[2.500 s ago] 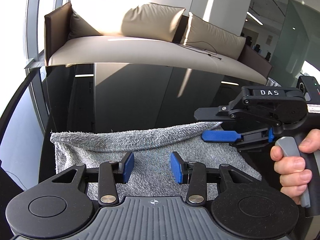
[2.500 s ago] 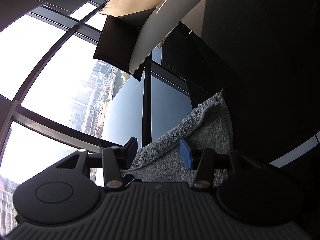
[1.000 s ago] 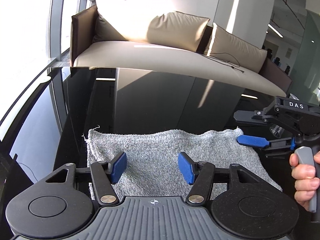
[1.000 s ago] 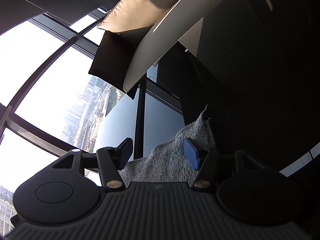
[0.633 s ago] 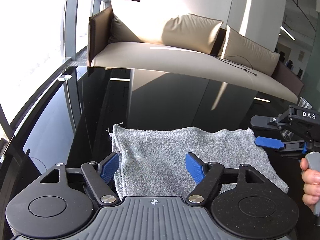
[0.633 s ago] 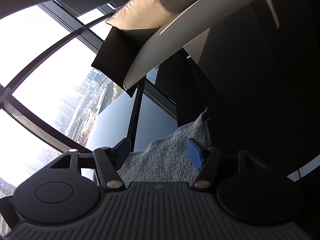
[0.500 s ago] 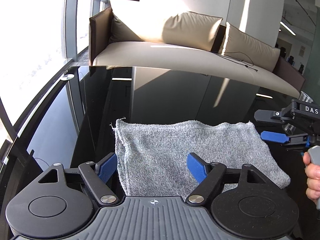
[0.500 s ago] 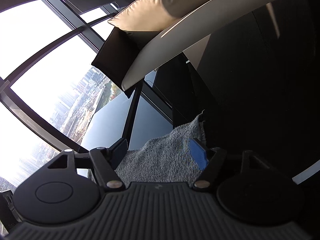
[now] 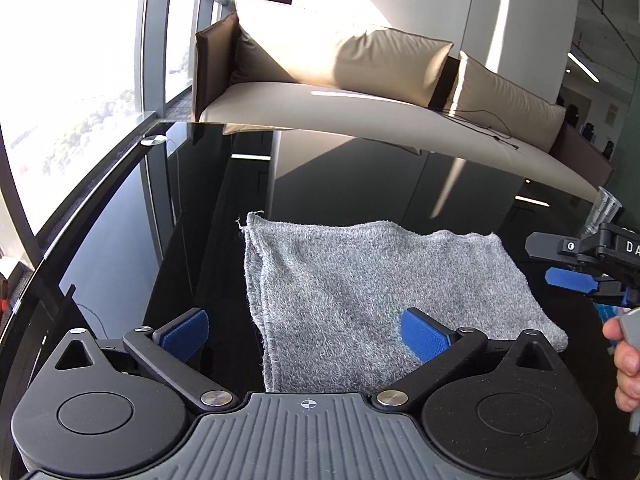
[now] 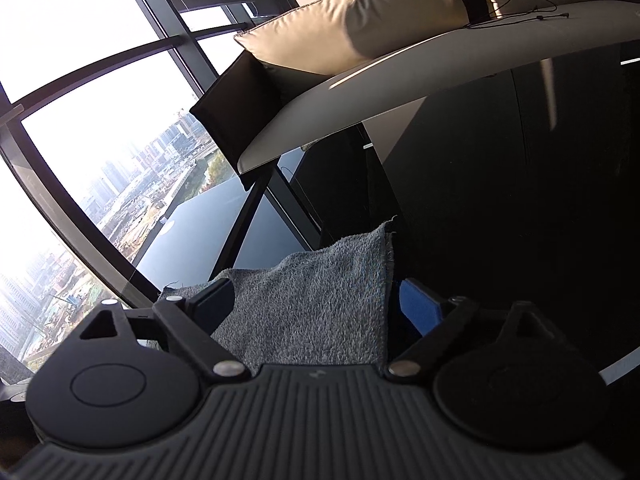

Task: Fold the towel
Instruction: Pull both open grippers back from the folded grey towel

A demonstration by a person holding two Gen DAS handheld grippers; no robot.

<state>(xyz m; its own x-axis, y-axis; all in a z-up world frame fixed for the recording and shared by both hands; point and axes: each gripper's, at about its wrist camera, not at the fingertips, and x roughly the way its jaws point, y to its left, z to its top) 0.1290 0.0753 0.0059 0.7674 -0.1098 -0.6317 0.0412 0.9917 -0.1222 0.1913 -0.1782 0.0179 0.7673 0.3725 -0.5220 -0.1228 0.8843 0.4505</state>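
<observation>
The folded grey towel [image 9: 384, 292] lies flat on the black glass table [image 9: 192, 208], long axis spanning both claws. The left gripper [image 9: 306, 334] and right gripper [image 10: 316, 300] are opening, pinching nothing.

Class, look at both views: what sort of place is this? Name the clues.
Probably a high-rise office lounge: a beige sofa with cushions, floor-to-ceiling windows over a city far below, and a glossy black table holding the grey towel.
</observation>
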